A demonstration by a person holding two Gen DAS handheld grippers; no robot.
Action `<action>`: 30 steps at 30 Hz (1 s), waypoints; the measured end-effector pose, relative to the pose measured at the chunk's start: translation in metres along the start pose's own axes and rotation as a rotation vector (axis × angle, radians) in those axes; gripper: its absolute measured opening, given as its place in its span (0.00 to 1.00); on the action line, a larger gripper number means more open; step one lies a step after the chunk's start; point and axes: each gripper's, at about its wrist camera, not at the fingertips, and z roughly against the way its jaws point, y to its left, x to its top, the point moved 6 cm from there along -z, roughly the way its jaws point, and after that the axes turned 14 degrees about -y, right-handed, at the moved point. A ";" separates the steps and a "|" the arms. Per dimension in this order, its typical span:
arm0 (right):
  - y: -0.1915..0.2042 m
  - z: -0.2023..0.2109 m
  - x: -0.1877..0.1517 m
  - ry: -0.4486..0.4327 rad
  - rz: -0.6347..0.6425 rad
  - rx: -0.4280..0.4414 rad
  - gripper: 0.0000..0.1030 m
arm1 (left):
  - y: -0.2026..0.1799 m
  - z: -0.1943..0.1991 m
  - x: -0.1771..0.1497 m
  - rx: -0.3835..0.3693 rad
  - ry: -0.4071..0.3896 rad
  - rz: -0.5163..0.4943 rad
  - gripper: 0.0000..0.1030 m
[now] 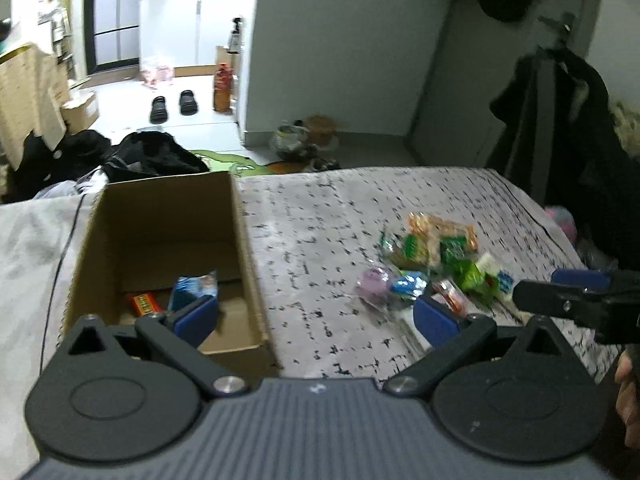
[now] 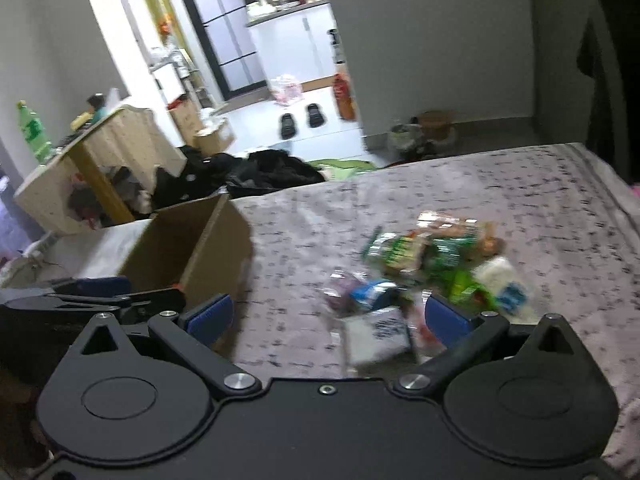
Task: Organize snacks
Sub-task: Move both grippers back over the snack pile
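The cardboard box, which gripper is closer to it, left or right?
Left. The left gripper has one finger over the box opening. The right gripper is beside the box, over the snack pile.

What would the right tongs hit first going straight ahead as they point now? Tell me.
Probably the white packet at the near edge of the snack pile: it lies between the open right tongs, slightly ahead. Motion blur leaves the depth uncertain.
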 end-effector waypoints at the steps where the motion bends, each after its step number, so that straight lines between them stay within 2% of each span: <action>1: -0.005 0.002 -0.001 -0.002 0.003 -0.012 1.00 | -0.003 -0.002 -0.001 -0.011 0.006 -0.007 1.00; 12: -0.055 0.010 -0.013 0.013 -0.022 -0.120 1.00 | -0.029 -0.030 -0.012 -0.085 0.091 -0.028 1.00; 21: -0.095 0.009 -0.015 0.028 -0.064 -0.175 1.00 | -0.045 -0.061 -0.025 -0.058 0.115 -0.012 1.00; 30: -0.125 0.002 -0.018 0.038 -0.093 -0.219 0.85 | -0.062 -0.090 -0.033 -0.082 0.167 0.011 0.98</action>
